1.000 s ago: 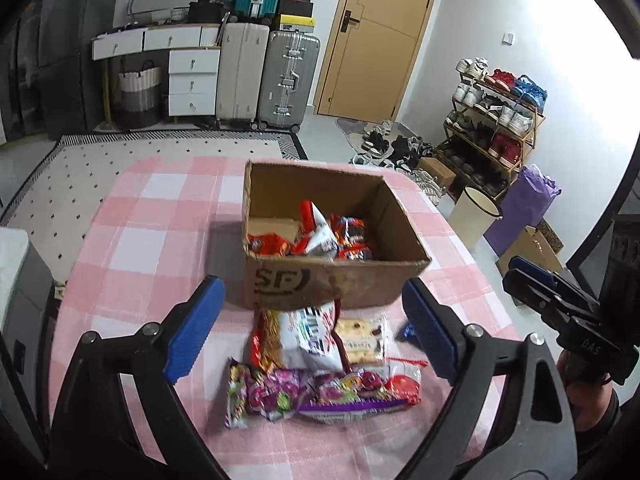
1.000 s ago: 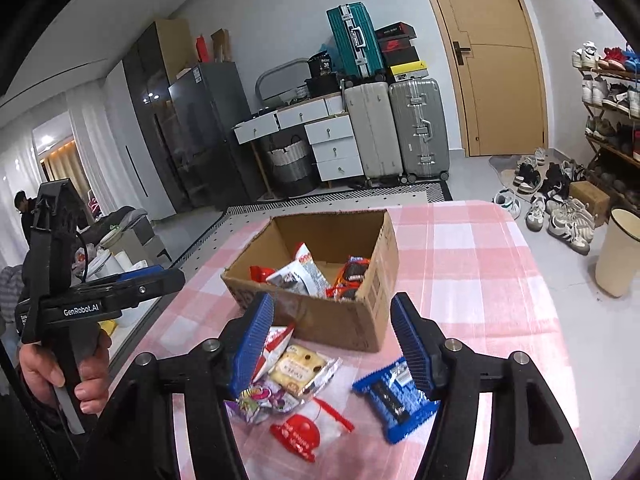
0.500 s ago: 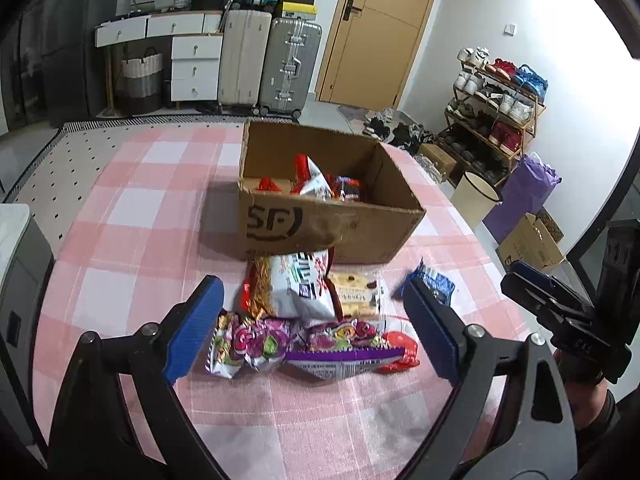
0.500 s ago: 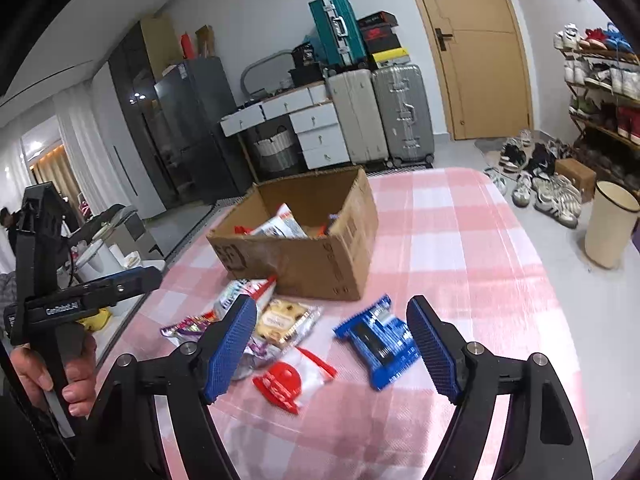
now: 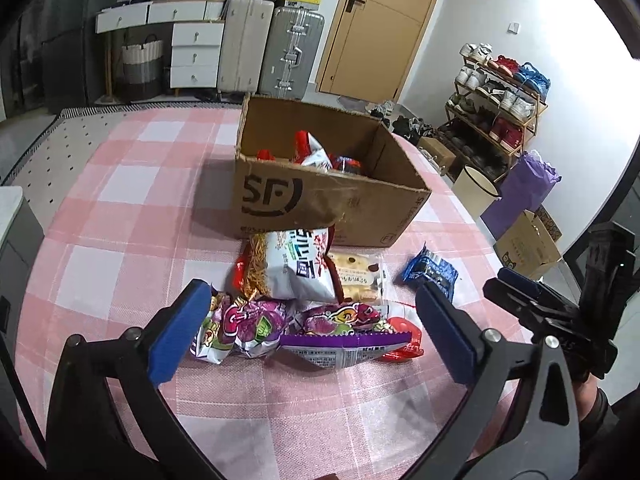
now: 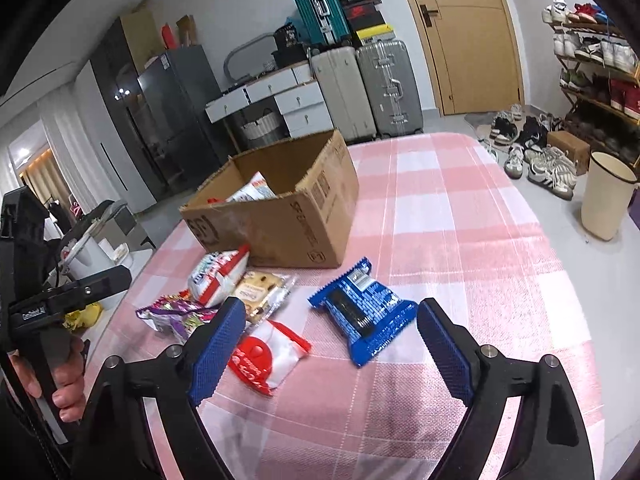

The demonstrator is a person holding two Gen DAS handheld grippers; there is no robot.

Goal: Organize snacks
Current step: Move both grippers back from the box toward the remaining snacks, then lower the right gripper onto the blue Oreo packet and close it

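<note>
A cardboard box with some snacks inside stands on the pink checked table; it also shows in the right wrist view. In front of it lie a white-red noodle bag, a biscuit pack, purple packets, a red-white packet and a blue packet. My left gripper is open and empty, low over the purple packets. My right gripper is open and empty, close before the blue packet and red-white packet.
Suitcases and white drawers stand by the far wall beside a wooden door. A shoe rack and a cream bin stand right of the table. The table edge runs close on the right.
Both grippers have dropped lower and drawn back from the box, so the loose snacks now lie between their fingers. Both stay open. No snack has moved.
</note>
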